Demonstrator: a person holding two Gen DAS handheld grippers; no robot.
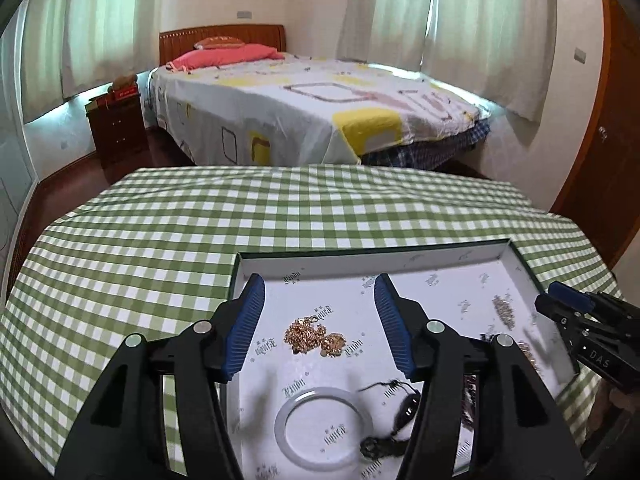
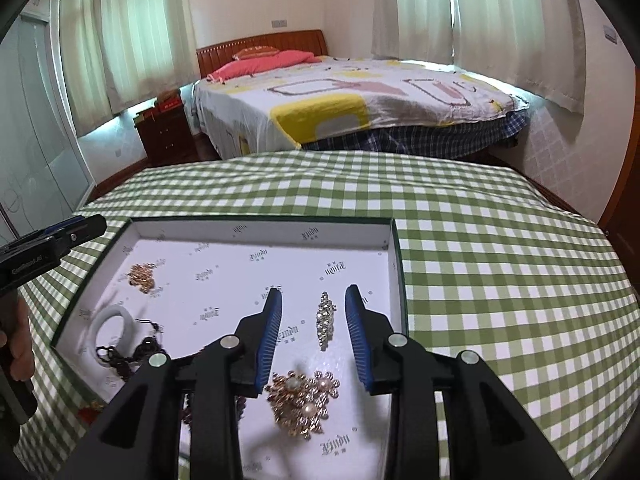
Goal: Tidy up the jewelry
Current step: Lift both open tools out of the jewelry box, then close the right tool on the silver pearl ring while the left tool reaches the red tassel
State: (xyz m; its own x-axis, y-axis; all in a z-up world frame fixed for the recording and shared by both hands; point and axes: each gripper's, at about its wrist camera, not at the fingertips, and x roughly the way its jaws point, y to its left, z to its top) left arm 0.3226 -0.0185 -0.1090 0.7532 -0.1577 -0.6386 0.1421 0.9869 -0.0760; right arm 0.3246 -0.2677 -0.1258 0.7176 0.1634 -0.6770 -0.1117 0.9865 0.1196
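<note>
A bed (image 1: 304, 92) with a patterned cover stands at the back of a curtained bedroom. In front of it, a table under a green and white checked cloth (image 1: 160, 232) fills the foreground. On the cloth sits a shallow open box (image 2: 394, 264), white inside with small printed marks.

The left claw (image 1: 319, 320) hangs above the box with its blue-padded jaws apart and nothing between them. Below it, on the box floor, lies a small heap of gold chain (image 1: 310, 334). Nearer the camera lies a white bangle (image 1: 324, 426), and just beside that, a tangle of dark cord (image 1: 394, 420).

The right claw (image 2: 314, 322) also hangs over the box, jaws apart and empty. A narrow sparkling clip (image 2: 326, 318) lies on the box floor in the gap between its jaws, untouched. Closer in lies a gold brooch with pearls (image 2: 304, 400).

Part of a hand (image 2: 18, 344) shows at the left edge of the right view.
</note>
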